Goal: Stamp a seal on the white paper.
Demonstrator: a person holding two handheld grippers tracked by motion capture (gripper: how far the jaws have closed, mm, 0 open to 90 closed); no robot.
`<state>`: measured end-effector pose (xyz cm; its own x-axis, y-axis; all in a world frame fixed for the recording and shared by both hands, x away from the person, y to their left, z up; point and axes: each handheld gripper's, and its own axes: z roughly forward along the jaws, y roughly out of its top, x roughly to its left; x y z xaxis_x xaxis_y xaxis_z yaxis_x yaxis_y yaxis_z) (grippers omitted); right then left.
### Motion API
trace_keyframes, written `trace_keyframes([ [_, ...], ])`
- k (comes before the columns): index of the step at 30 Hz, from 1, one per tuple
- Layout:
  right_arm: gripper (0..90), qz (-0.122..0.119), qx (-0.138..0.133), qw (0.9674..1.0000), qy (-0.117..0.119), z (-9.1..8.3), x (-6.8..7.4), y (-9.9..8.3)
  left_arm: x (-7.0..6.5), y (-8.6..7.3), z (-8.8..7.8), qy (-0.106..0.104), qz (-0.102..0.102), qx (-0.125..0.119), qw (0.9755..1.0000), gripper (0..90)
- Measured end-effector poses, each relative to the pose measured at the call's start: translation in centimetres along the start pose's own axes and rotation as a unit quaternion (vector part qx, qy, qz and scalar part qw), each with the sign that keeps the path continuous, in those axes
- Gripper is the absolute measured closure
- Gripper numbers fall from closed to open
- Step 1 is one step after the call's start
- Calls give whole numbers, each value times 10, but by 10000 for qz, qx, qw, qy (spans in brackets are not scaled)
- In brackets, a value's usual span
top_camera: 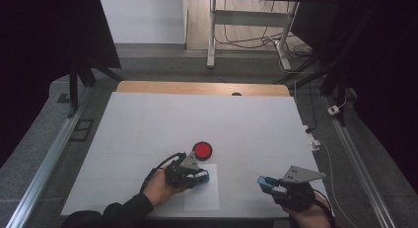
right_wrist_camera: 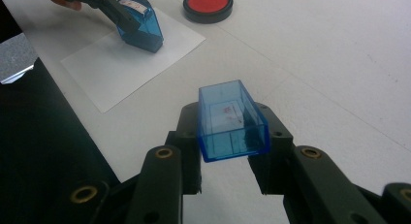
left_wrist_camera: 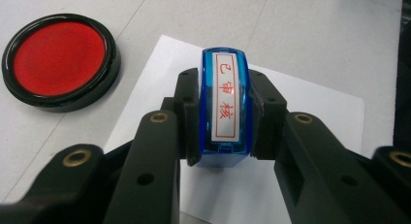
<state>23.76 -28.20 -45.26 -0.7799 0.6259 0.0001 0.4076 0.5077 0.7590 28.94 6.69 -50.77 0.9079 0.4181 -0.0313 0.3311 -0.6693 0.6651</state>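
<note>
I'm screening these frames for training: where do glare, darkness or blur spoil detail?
High view: dark surroundings and corners, table evenly lit, things small and soft. Left gripper view: sharp; glare on the stamp label and ink pad rim, near jaws slightly blurred. Right gripper view: the cap is sharp, the black lower left hides detail.

My left claw [left_wrist_camera: 225,120] pinches a blue stamp [left_wrist_camera: 225,105], base down on the paper sheet [left_wrist_camera: 315,103]. My right claw [right_wrist_camera: 232,136] holds its clear blue cap [right_wrist_camera: 231,120] at four o'clock.
</note>
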Motion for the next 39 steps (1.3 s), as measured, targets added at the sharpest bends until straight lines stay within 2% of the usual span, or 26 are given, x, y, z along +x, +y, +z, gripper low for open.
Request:
trace_keyframes([
  [7,683,1,-2,10000,6,0,0,0,7,-3,1,-216,-237,-124,9994,703],
  [18,684,-12,11,10000,3,0,0,0,16,-7,2,-492,-585,-242,9968,703],
  [21,683,-11,10,10000,9,0,0,0,15,-7,2,-462,-544,-223,9972,703],
  [28,683,-15,16,10000,9,0,0,0,6,-5,2,-179,-282,-144,9993,702],
  [34,683,-15,18,10000,11,0,0,0,7,-5,2,-212,-326,-142,9991,702],
  [39,683,-8,19,10000,13,0,0,0,4,-1,1,-90,-139,-3,9999,702],
])
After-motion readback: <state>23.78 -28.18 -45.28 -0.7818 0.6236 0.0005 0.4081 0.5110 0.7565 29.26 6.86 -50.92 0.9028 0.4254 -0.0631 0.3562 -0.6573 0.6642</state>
